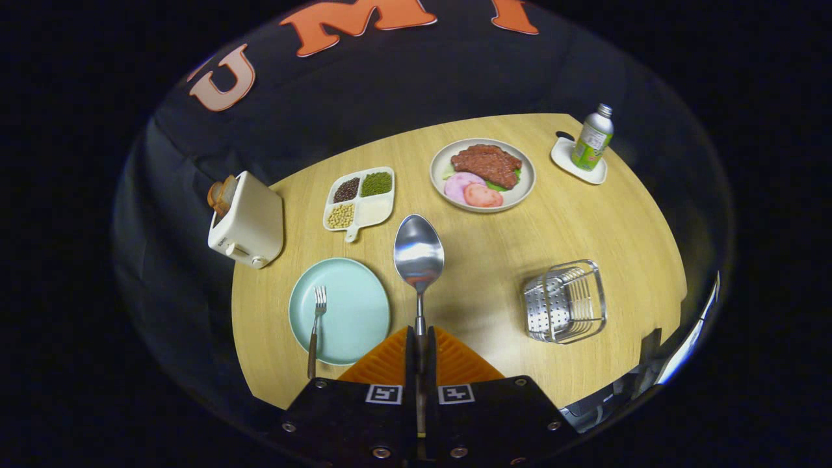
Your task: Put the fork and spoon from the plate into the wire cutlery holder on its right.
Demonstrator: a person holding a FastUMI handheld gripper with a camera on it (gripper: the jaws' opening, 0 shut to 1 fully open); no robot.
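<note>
My gripper (420,338) is shut on the handle of a metal spoon (418,253), which sticks out straight ahead of the fingers, bowl up, lifted above the wooden table. A pale blue plate (351,305) lies left of the fingers. A fork (316,325) with a brown handle rests on the plate's left side, its handle hanging over the near rim. The wire cutlery holder (565,301) stands to the right of the fingers, apart from the spoon.
A white toaster (247,221) with bread stands at the table's left edge. Beyond the spoon are a divided dish of beans (361,198) and a plate of meat (483,174). A bottle (593,138) on a coaster stands at the far right corner.
</note>
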